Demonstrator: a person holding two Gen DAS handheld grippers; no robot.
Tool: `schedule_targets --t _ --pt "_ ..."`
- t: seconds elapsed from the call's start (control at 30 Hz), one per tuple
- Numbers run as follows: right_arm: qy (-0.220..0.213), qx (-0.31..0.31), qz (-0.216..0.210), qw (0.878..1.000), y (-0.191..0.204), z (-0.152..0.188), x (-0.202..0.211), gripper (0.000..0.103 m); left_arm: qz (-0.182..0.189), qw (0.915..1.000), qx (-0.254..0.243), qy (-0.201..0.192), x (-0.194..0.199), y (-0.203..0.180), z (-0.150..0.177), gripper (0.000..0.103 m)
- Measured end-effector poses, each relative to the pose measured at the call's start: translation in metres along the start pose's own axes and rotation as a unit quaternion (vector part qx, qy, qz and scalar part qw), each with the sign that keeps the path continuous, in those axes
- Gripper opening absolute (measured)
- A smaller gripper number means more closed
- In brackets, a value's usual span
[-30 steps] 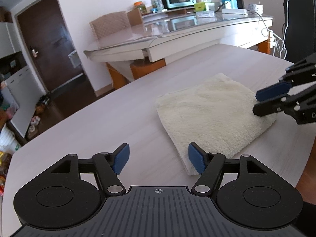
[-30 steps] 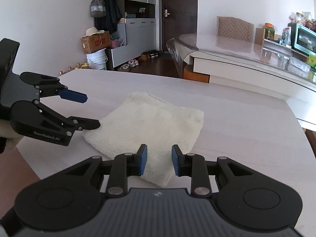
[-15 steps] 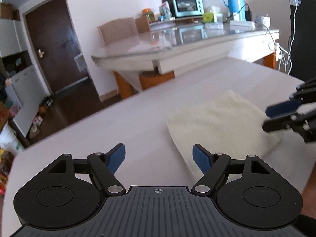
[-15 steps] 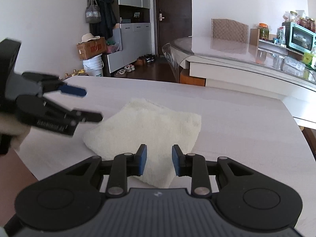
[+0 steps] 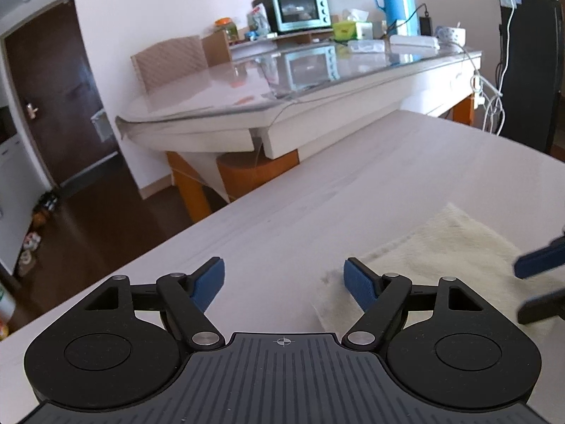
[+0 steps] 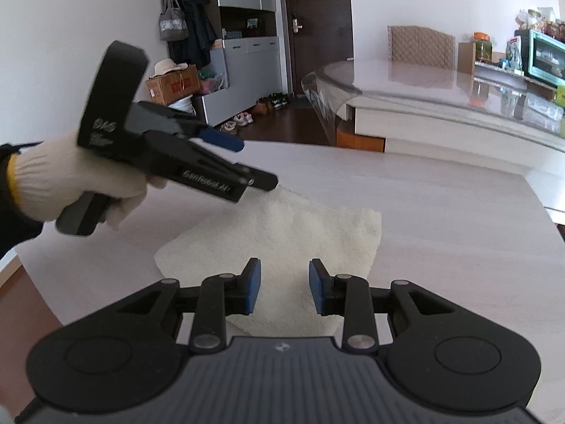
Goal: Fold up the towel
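Note:
A cream fluffy towel (image 6: 303, 226) lies folded flat on the pale wooden table (image 6: 441, 219); the left wrist view shows it low on the right (image 5: 441, 258). My right gripper (image 6: 285, 289) hovers open over the towel's near edge with nothing between its blue pads. My left gripper (image 5: 284, 279) is wide open and empty over bare table, left of the towel's corner. In the right wrist view the left gripper (image 6: 254, 162) hangs in the air above the towel's far left corner, held by a white-gloved hand (image 6: 70, 183). The right gripper's fingers (image 5: 540, 265) show at the right edge.
A glass-topped side table (image 5: 317, 95) stands beyond the far edge, carrying a teal toaster oven (image 5: 300, 10), a blue thermos (image 5: 393, 0) and boxes. A chair (image 6: 420, 47), a dark door (image 6: 317, 24) and shoes on the floor lie farther off. The table's edge (image 6: 35, 275) runs near left.
My left gripper has risen and swung left off the towel, still open. The right gripper has stayed open over the towel's near edge. The towel has not moved.

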State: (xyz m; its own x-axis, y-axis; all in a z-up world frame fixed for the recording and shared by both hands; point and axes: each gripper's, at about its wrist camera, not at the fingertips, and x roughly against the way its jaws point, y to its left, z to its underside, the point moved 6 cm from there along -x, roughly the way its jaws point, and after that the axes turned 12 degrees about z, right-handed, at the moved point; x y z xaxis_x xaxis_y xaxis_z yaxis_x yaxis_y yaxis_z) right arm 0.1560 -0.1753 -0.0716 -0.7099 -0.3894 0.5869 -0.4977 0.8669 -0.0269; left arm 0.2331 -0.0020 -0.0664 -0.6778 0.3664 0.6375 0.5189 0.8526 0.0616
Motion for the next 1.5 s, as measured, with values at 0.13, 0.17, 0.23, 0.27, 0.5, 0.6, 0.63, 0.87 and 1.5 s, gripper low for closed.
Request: schedule_targets --t 0.13,0.17,0.23,0.27,0.5,0.6,0.63,0.87,1.5 --pt "0.004 0.005 -0.012 1.000 -0.003 0.006 -0.003 0.033 0.006 0.9998 0.018 0.008 -0.004 0.004 0.005 0.079" --pt "0.004 0.008 -0.018 1.000 -0.005 0.007 -0.003 0.033 0.006 0.9997 0.020 0.008 -0.004 0.004 0.005 0.078" --pt "0.005 0.011 -0.028 1.000 -0.008 0.007 -0.002 0.033 -0.005 0.9999 0.011 0.009 0.000 0.000 0.008 0.077" --pt "0.005 0.012 -0.032 0.999 -0.009 0.007 -0.003 0.033 -0.008 0.9999 0.010 0.009 0.001 0.000 0.009 0.077" --pt "0.005 0.034 -0.044 0.998 -0.009 0.007 -0.004 0.034 -0.028 0.9985 0.047 -0.005 0.017 -0.002 0.025 0.077" --pt "0.005 0.036 -0.044 0.998 -0.007 0.007 -0.004 0.035 -0.030 0.9984 0.048 -0.003 0.018 -0.002 0.024 0.077" --pt "0.005 0.034 -0.044 0.998 -0.007 0.007 -0.004 0.035 -0.033 0.9985 0.044 -0.001 0.018 -0.003 0.023 0.077" --pt "-0.014 -0.005 -0.011 1.000 -0.022 -0.017 -0.007 0.034 -0.047 0.9986 0.022 0.008 0.018 -0.008 0.019 0.077" --pt "-0.001 -0.037 0.010 0.999 -0.033 -0.035 -0.056 0.013 -0.044 0.9985 0.034 0.003 0.018 -0.006 0.022 0.077"
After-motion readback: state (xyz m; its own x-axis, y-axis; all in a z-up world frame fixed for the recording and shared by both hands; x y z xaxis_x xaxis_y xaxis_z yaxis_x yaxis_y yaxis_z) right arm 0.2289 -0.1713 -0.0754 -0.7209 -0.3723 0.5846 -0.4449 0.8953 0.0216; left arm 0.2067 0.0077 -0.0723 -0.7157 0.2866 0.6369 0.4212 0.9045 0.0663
